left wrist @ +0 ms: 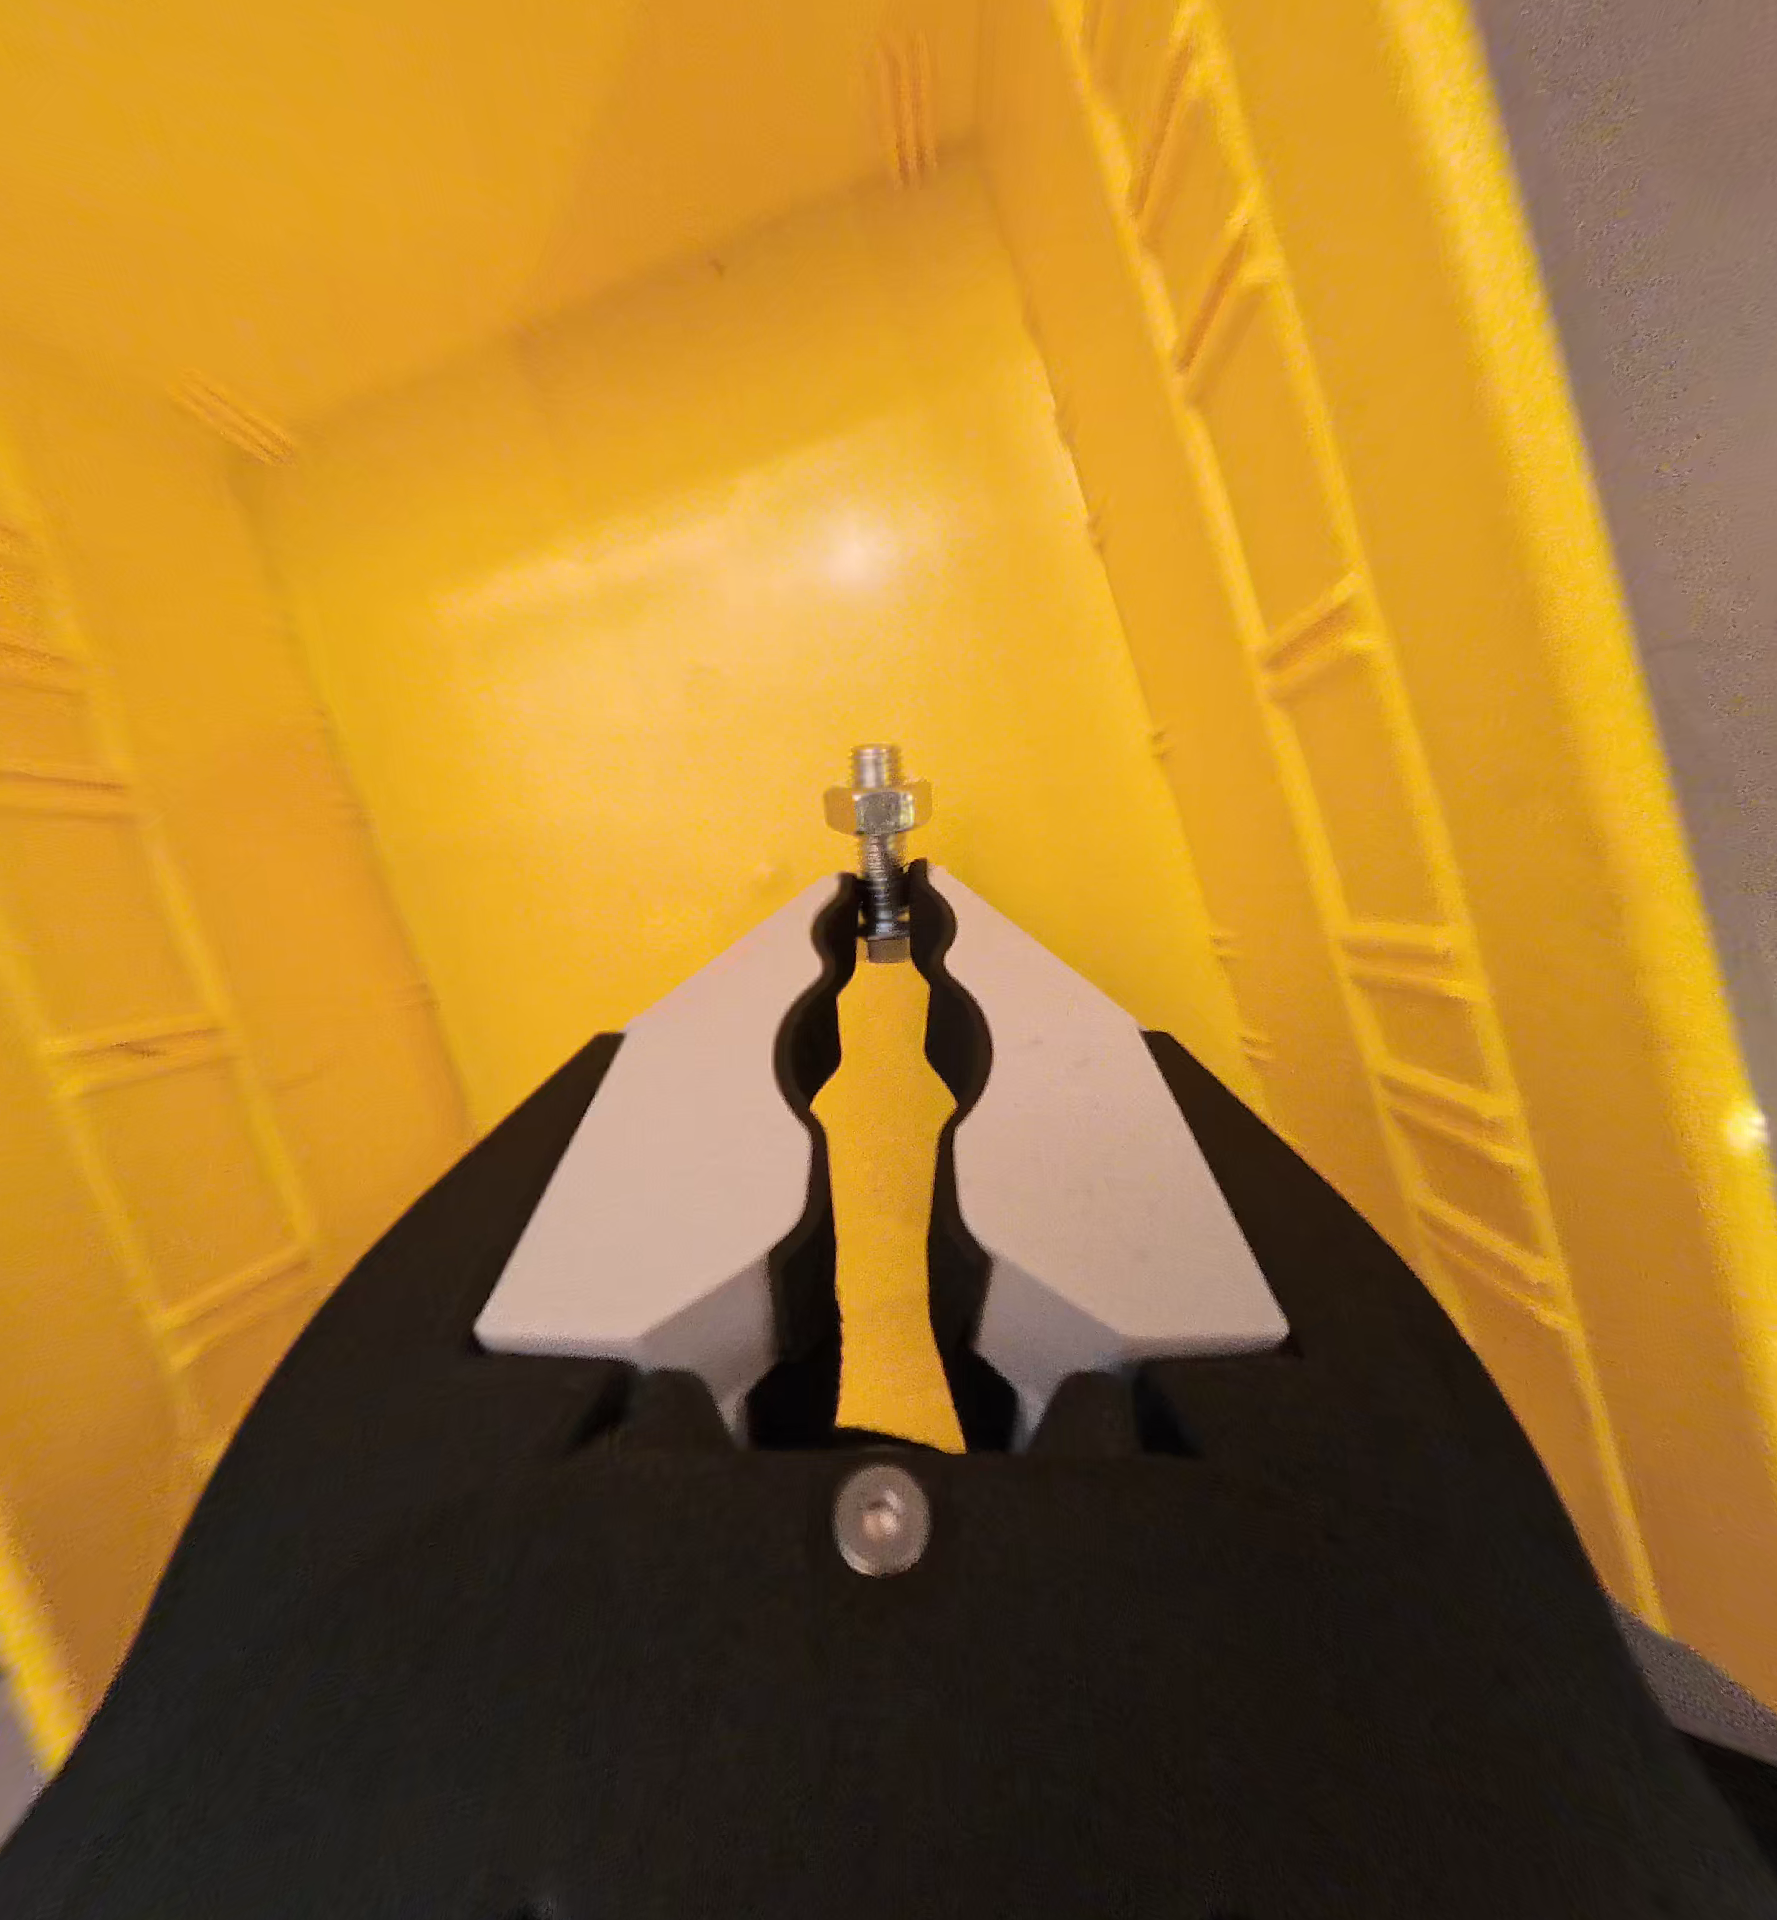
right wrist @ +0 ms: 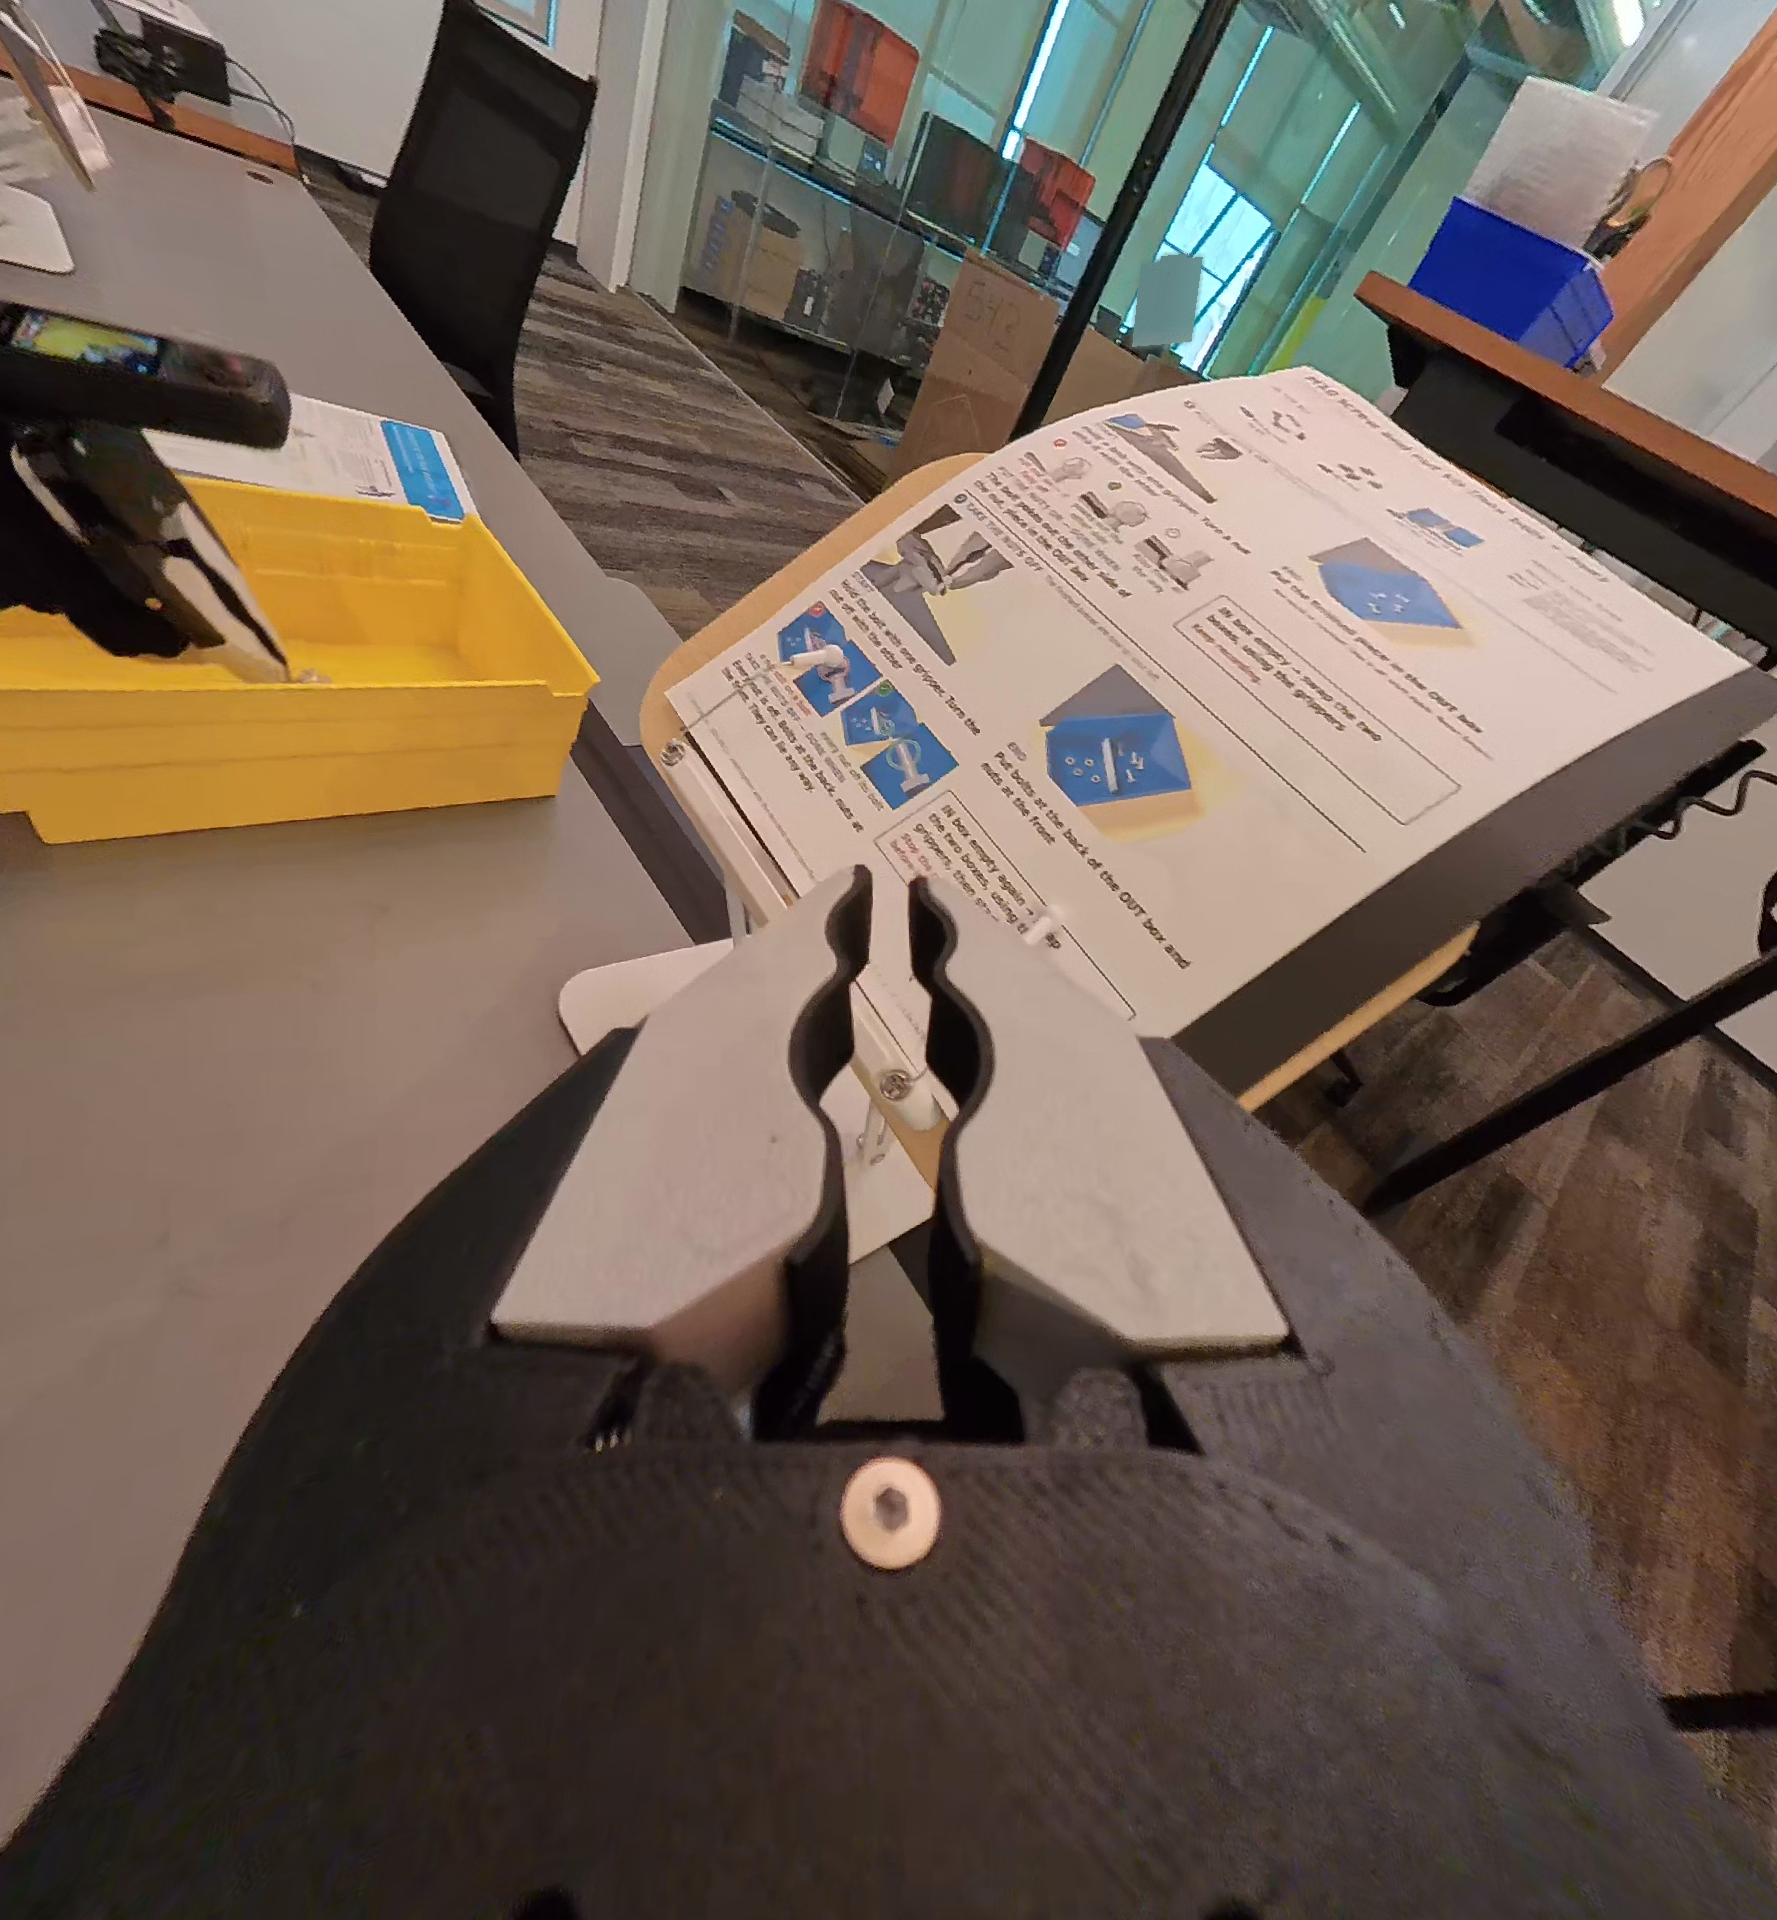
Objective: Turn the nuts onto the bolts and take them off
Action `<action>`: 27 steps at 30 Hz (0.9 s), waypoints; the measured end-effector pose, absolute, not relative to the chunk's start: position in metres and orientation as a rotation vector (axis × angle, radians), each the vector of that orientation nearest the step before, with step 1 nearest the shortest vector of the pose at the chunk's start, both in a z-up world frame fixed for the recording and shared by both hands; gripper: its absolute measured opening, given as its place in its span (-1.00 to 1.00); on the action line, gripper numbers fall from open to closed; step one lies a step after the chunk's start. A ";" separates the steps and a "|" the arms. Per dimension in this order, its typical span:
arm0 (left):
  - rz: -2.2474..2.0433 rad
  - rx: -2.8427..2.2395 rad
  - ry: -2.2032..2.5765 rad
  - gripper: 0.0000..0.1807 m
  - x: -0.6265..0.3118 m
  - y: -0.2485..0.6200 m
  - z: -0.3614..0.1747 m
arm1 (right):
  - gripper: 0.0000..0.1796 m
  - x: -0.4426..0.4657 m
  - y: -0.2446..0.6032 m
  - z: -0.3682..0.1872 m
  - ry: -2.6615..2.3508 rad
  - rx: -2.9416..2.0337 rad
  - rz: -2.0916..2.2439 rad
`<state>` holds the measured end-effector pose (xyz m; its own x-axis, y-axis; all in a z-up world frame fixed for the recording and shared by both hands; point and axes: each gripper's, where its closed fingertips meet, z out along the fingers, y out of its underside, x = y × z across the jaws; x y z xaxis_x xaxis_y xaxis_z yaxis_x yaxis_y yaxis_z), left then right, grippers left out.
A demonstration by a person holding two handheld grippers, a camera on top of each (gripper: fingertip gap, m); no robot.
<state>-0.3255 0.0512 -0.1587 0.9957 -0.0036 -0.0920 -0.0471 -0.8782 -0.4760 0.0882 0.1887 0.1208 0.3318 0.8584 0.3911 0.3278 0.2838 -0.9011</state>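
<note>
Bolt [left wrist: 882, 902] with nut [left wrist: 869, 808] beyond my pinching left claw [left wrist: 884, 883] is going into the yellow box [left wrist: 1279, 623] (right claw [right wrist: 889, 883] idling empty, slightly parted); I'm judging release next.

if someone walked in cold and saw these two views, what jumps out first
First the yellow bin, which fills the left wrist view and sits on the grey table at the left of the right wrist view. Inside it the left gripper is shut on a small bolt with a nut threaded near its tip. The right gripper, holding nothing, points at a printed instruction sheet on a tilted stand.
</note>
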 end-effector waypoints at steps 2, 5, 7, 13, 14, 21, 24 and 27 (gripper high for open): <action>0.166 -2.555 0.053 -0.93 -0.326 0.058 -0.132 | -0.94 0.082 0.186 0.119 -1.251 -1.285 0.535; 0.217 -2.442 0.108 -0.92 -0.320 0.070 -0.093 | -0.95 0.072 0.181 0.117 -1.275 -1.279 0.565; 0.244 -2.348 0.159 -0.92 -0.310 0.079 -0.064 | -0.94 0.065 0.177 0.116 -1.294 -1.269 0.576; 0.292 -1.981 0.451 -0.92 -0.222 0.114 0.036 | -0.86 0.040 0.157 0.121 -1.304 -1.212 0.767; 0.310 -1.913 0.506 -0.92 -0.204 0.121 0.050 | -0.84 0.036 0.154 0.122 -1.305 -1.204 0.798; 0.361 -1.647 0.766 -0.92 -0.089 0.173 0.076 | -0.64 0.014 0.163 0.098 -1.298 -1.302 0.946; 0.402 -1.562 0.861 -0.92 -0.050 0.186 0.070 | -0.61 0.003 0.167 0.087 -1.295 -1.337 0.987; 0.410 -1.531 0.906 -0.92 -0.027 0.192 0.061 | -0.63 -0.004 0.169 0.084 -1.265 -1.345 1.045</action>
<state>-0.0273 0.1921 0.0607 0.6285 -0.3039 -0.7160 -0.7384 0.0562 -0.6720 -0.0036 0.1692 0.0835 0.0886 0.9955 0.0326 0.1564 0.0184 -0.9875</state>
